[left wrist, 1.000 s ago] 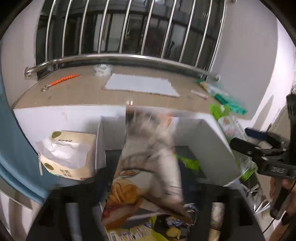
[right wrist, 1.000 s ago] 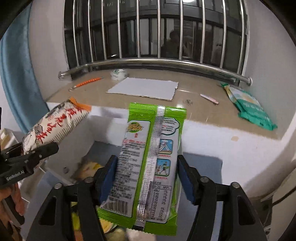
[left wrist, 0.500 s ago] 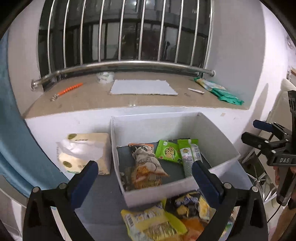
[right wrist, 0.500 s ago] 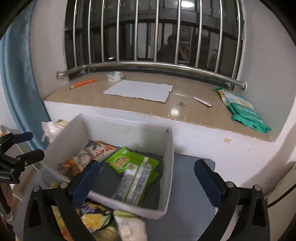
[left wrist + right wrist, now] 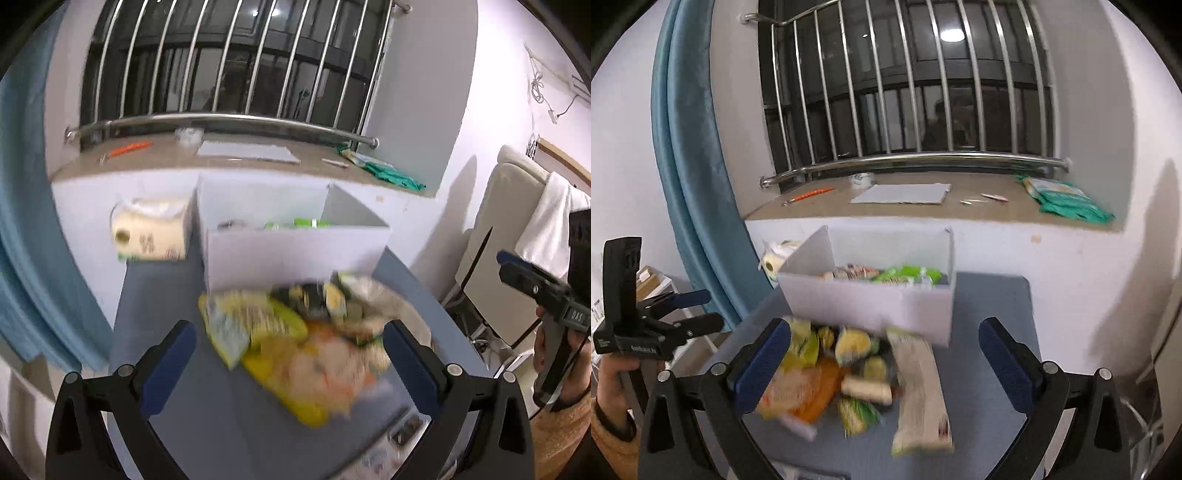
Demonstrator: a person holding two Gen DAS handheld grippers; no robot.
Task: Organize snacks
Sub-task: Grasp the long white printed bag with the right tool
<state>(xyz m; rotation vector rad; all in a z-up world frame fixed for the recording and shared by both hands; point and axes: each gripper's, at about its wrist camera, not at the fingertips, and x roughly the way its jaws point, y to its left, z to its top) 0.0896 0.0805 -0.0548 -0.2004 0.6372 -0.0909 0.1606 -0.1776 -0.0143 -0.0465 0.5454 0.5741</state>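
Both tongs, left [image 5: 284,362] and right [image 5: 884,360], stand spread and empty over the snack pile [image 5: 849,376] before the box [image 5: 871,299]. I judge I'm between picks; next, close on one packet.

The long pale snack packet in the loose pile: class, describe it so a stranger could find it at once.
Start at the white box on the grey table below the window ledge. In front of it lies a pile of snacks. The long pale packet lies at the pile's right edge, running from the box toward the camera; its neighbours are shorter and mostly yellow, orange or green.
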